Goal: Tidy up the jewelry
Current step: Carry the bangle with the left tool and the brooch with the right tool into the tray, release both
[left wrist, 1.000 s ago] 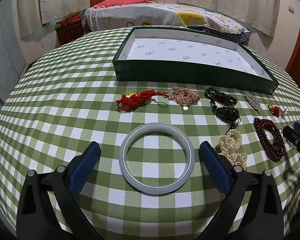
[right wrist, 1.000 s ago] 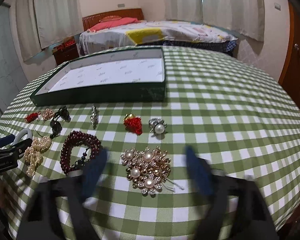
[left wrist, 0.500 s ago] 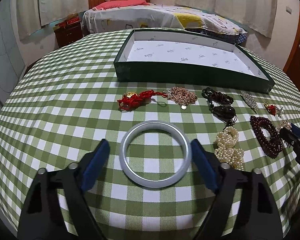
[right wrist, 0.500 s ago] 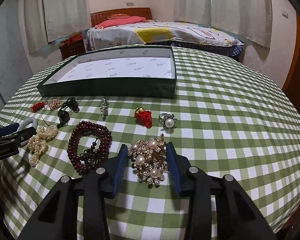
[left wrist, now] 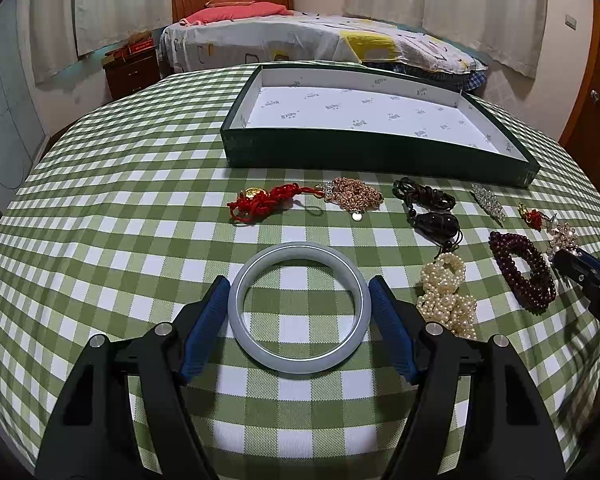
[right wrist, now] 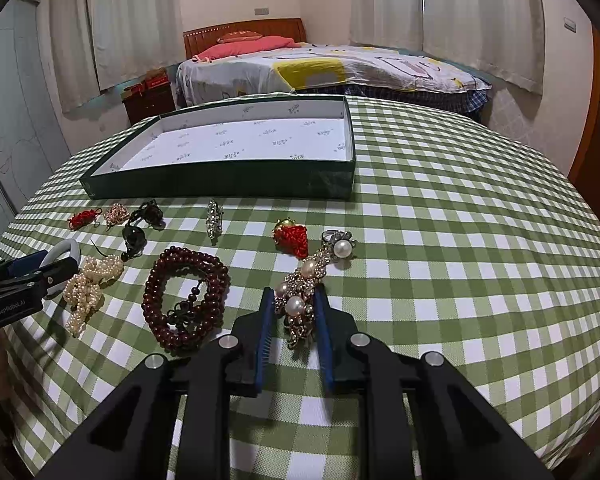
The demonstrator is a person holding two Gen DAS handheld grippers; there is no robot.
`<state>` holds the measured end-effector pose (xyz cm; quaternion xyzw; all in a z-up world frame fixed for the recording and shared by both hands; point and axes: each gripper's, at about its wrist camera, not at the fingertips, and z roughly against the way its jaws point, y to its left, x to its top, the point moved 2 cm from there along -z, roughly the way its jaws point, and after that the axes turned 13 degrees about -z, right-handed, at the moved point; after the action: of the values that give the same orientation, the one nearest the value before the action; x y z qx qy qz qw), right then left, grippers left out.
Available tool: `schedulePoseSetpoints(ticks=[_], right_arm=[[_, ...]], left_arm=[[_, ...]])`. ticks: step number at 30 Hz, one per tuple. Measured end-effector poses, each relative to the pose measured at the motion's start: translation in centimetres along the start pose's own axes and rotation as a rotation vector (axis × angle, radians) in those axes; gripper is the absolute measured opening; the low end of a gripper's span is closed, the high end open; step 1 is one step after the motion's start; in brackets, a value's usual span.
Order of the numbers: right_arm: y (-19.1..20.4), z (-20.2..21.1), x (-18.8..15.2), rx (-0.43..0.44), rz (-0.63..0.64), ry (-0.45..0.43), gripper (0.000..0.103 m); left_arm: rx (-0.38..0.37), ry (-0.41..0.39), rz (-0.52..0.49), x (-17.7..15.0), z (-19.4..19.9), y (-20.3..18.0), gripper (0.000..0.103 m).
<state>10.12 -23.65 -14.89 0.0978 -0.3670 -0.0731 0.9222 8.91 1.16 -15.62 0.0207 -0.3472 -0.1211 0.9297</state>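
Behind the bangle (left wrist: 299, 306), bare cloth (left wrist: 140, 216) leftward.

Both wrist views look steeply down, close, sharing the jewelry-strewn table (left wrist: 100, 220).

My surface (left wrist: 100, 280) wears a woven, matt green-checked cloth; the bangle (left wrist: 299, 307) looks smooth, glossy stone, the pearl strand (left wrist: 446, 296) lustrous, the bead bracelet (right wrist: 186, 296) polished dark red, the brooch (right wrist: 300, 300) glinting metal, the box (left wrist: 380, 152) matt green card lined with printed paper
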Motion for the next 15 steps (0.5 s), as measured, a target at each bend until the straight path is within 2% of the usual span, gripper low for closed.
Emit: schedulePoseSetpoints(ticks=[1, 15], right_arm=[[0.0, 0.1, 0.1, 0.000, -0.001, -0.003, 0.016], [0.1, 1.0, 0.6, 0.020, -0.010, -0.033, 0.016]], left_arm=[[0.001, -0.002, 0.001, 0.0, 0.1, 0.0, 0.069], [0.002, -0.035, -0.004, 0.5, 1.1, -0.1, 0.069]])
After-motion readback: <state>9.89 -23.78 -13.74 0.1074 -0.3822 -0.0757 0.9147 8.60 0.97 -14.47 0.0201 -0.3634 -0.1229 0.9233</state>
